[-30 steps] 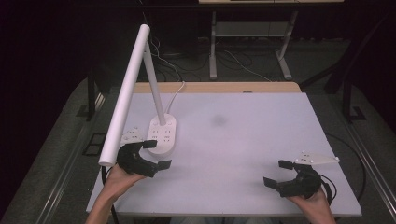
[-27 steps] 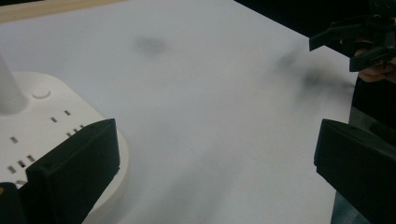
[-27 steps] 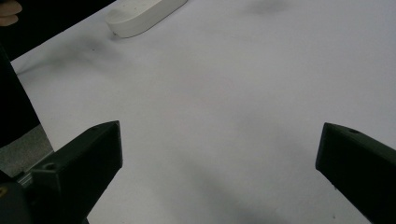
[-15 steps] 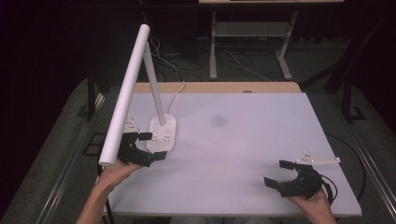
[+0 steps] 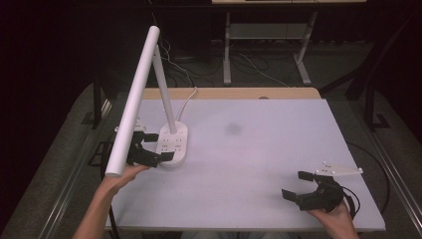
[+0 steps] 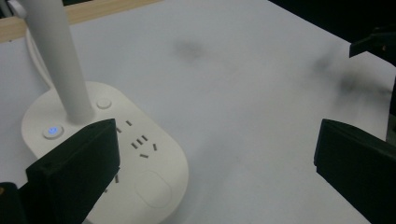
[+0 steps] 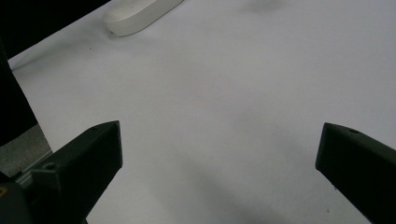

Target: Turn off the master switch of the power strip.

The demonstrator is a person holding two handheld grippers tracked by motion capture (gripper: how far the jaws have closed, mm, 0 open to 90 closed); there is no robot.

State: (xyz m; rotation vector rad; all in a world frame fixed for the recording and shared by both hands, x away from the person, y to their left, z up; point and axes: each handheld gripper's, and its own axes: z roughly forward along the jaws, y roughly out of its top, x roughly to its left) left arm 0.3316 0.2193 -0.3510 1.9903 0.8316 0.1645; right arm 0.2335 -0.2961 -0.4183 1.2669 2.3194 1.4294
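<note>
A pale grey-white table takes up the middle and lower part of the high view, with dark floor and cables around it.

A white desk lamp stands at the left of the frame. Its long tube head slants from the upper left down to the lower left, and a thinner white stem rises from an oval white base on the left part of the table. In the left gripper view the base sits at lower left, showing socket slots, a round button with a small blue light and a plain round button beside the stem.

The left gripper, held in a hand coming up from the lower left of the high view, is at the near end of the base. Its jaws are spread wide, one jaw over the base's edge; whether it touches cannot be told.

The right gripper is at the lower right of the high view, held in a hand, well apart from the lamp. Its jaws are spread wide over bare table. A grey three-cornered plate sits on top of it.
</note>
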